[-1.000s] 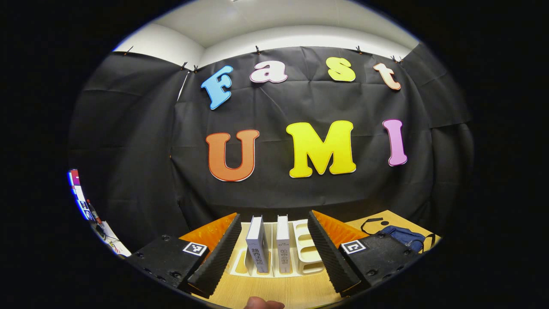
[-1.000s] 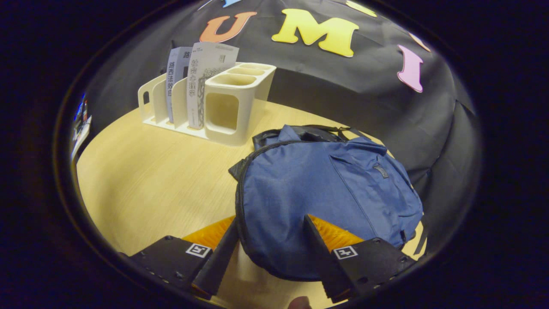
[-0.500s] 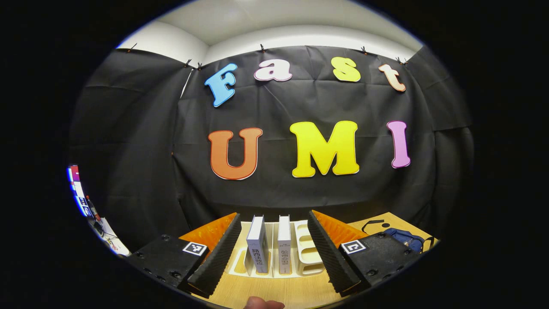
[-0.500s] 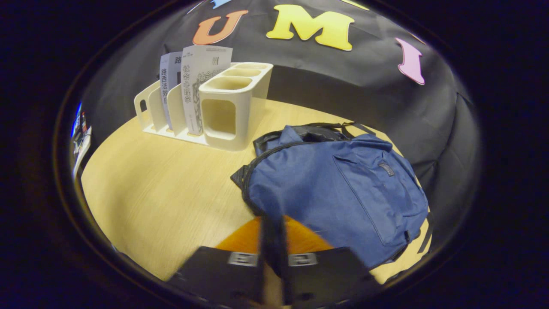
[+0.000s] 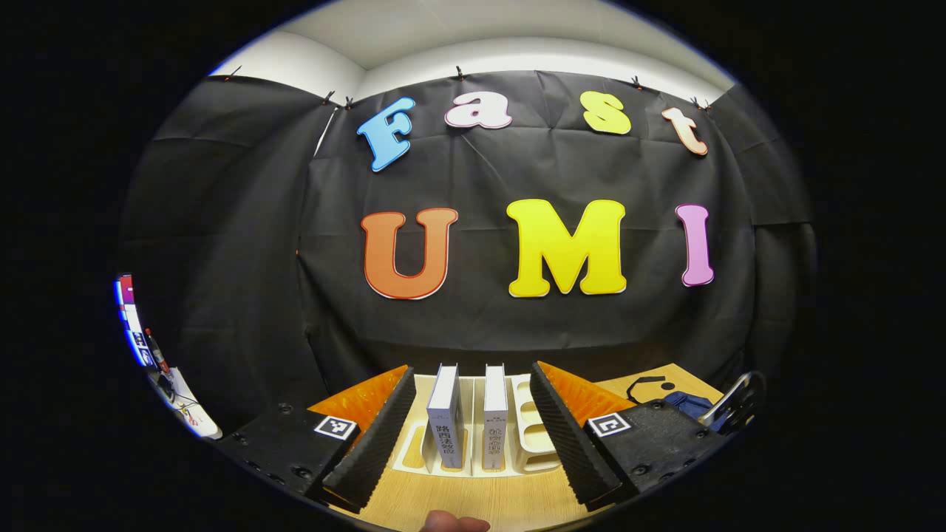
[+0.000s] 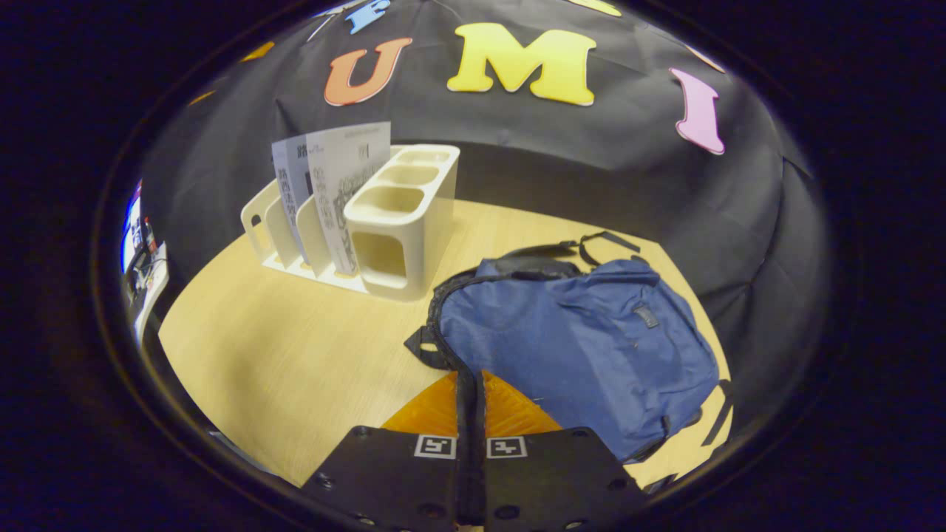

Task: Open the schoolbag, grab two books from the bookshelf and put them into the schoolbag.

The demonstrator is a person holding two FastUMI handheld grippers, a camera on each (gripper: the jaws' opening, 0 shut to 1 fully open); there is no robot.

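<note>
The left gripper (image 5: 469, 425) hangs level above the wooden table (image 5: 473, 499) with its jaws spread wide, aimed at the white bookshelf (image 5: 517, 432) standing against the black cloth wall (image 5: 222, 244). Two books stand upright, spines forward, in neighbouring slots: the left book (image 5: 446, 417) and the right book (image 5: 494, 417), both framed between the fingers and touched by neither. Far right on the table lies the blue schoolbag (image 5: 684, 403), partly hidden behind the right finger, with a metal part of the other gripper (image 5: 728, 399) just beside it; a fingertip of the holding hand (image 5: 454, 523) shows at the bottom edge.
</note>
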